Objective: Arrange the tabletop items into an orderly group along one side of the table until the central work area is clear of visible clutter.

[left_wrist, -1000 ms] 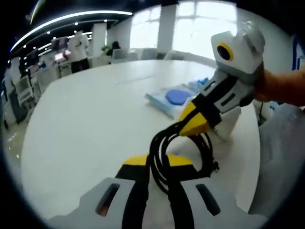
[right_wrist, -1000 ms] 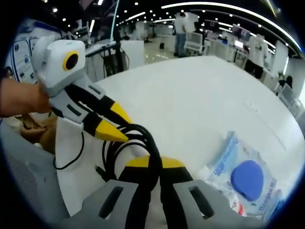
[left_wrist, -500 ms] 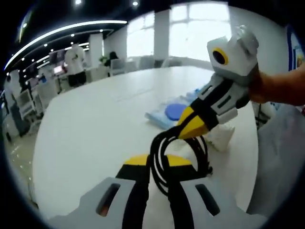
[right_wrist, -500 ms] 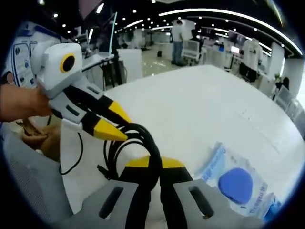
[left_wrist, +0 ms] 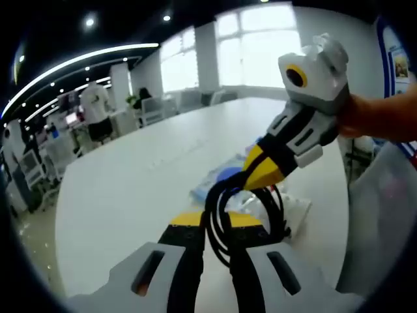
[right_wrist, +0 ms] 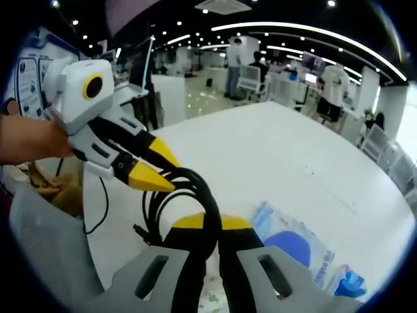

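A coil of black cable (left_wrist: 214, 203) hangs above the white table (left_wrist: 130, 176), pinched from both sides. In the left gripper view my left gripper (left_wrist: 215, 219) is shut on the coil's near loops. My right gripper (left_wrist: 262, 173) comes in from the right, held by a hand, with its yellow tips closed on the coil's far side. In the right gripper view the cable (right_wrist: 195, 186) loops between my right gripper (right_wrist: 212, 223), shut on it, and my left gripper (right_wrist: 155, 167) at the left. A clear packet with a blue disc (right_wrist: 296, 246) lies on the table (right_wrist: 260, 150).
The packet (left_wrist: 221, 177) lies just beyond the coil, with a white item (left_wrist: 296, 210) to its right. A grey bin wall (right_wrist: 45, 248) stands at the table's side, beside a thin black wire (right_wrist: 98, 202) on white. A small blue object (right_wrist: 352, 287) lies past the packet. People stand in the background (right_wrist: 234, 55).
Both grippers keep their hold on the cable coil. Both views have tilted up, showing more of the room and less of the table. The packet now sits nearer the coil.
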Action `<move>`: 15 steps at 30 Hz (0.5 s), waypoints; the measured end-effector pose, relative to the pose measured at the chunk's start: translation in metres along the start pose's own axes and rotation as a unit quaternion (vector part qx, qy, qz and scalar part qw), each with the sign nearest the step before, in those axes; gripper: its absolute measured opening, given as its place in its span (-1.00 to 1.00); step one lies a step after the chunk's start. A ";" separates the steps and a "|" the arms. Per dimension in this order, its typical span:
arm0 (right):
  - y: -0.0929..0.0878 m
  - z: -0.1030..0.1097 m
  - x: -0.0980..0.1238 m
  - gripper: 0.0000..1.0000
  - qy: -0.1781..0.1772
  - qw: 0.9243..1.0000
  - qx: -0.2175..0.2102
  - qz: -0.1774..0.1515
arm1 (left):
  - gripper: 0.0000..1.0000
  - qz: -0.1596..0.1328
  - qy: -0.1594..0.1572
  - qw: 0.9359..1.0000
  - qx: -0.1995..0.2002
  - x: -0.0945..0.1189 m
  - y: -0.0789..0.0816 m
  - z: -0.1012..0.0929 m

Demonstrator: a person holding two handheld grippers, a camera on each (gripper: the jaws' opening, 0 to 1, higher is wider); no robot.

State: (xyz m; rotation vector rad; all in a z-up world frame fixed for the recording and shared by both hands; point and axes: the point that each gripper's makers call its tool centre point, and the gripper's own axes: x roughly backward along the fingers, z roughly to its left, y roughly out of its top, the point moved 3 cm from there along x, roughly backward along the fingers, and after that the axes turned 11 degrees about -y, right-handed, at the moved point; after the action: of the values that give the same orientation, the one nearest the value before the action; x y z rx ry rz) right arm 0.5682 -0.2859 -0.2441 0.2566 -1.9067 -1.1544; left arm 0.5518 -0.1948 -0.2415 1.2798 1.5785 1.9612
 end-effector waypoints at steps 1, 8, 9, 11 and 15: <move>-0.001 -0.004 0.005 -0.91 -0.003 1.000 0.000 0.000 | -0.81 -0.001 -0.003 1.000 -0.004 -0.003 0.004 -0.003; -0.015 -0.033 0.039 -0.91 -0.029 1.000 0.002 0.006 | -0.81 -0.007 -0.034 0.999 -0.027 -0.034 0.032 -0.029; -0.018 -0.038 0.044 -0.91 -0.033 0.999 0.001 0.007 | -0.81 -0.008 -0.039 0.999 -0.031 -0.041 0.037 -0.034; -0.025 -0.048 0.056 -0.91 -0.045 0.999 -0.002 0.010 | -0.81 -0.009 -0.048 0.998 -0.036 -0.051 0.044 -0.041; -0.042 -0.068 0.076 -0.91 -0.064 0.998 -0.016 0.016 | -0.81 -0.008 -0.067 0.996 -0.049 -0.072 0.057 -0.058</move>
State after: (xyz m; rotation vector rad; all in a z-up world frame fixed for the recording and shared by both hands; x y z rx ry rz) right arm 0.5635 -0.3935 -0.2208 0.1371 -1.9949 -1.2043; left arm 0.5616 -0.3009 -0.2215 1.3249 1.4062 1.8763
